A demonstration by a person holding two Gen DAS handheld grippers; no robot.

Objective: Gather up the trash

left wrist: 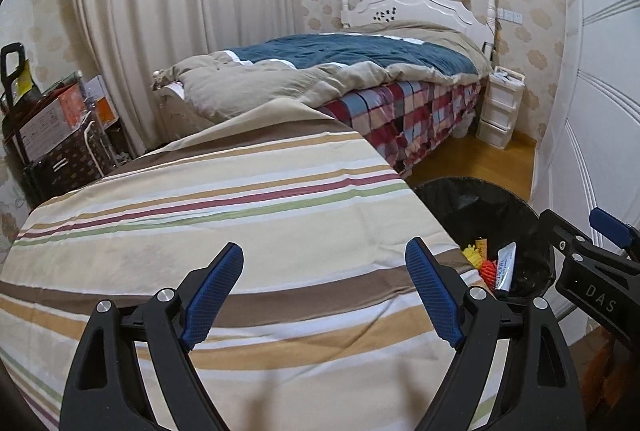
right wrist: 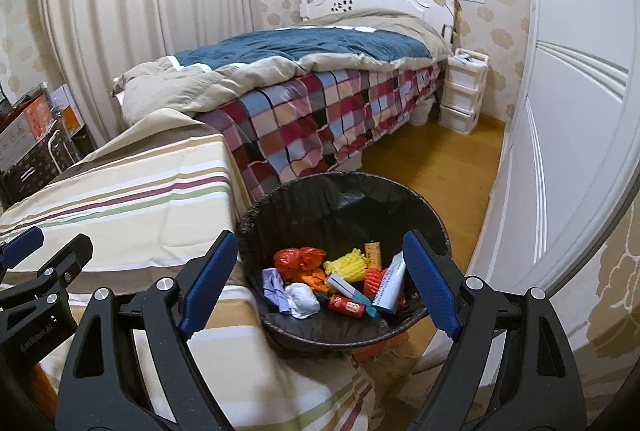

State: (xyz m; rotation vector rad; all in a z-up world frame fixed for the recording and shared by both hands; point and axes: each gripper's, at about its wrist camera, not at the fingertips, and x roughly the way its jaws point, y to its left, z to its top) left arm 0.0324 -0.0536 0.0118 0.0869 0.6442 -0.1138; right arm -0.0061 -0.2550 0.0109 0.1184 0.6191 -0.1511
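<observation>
Trash [right wrist: 340,283] heaped, bin [right wrist: 400,199] bottom probably hidden.

Right gripper [left wrist: 600,295] reads "DAS"; tube print unreadable.

The right gripper [right wrist: 316,283] hangs over a black-lined bin [right wrist: 400,199] with its jaws spread wide and nothing between them. In the bin lie a white tube [right wrist: 390,285], yellow foam netting [right wrist: 346,265], an orange bag [right wrist: 300,257] and a crumpled white wad [right wrist: 302,299]. The bin stands just beside a striped cloth [right wrist: 132,203], and the left gripper [right wrist: 24,243] shows at the left edge.
</observation>
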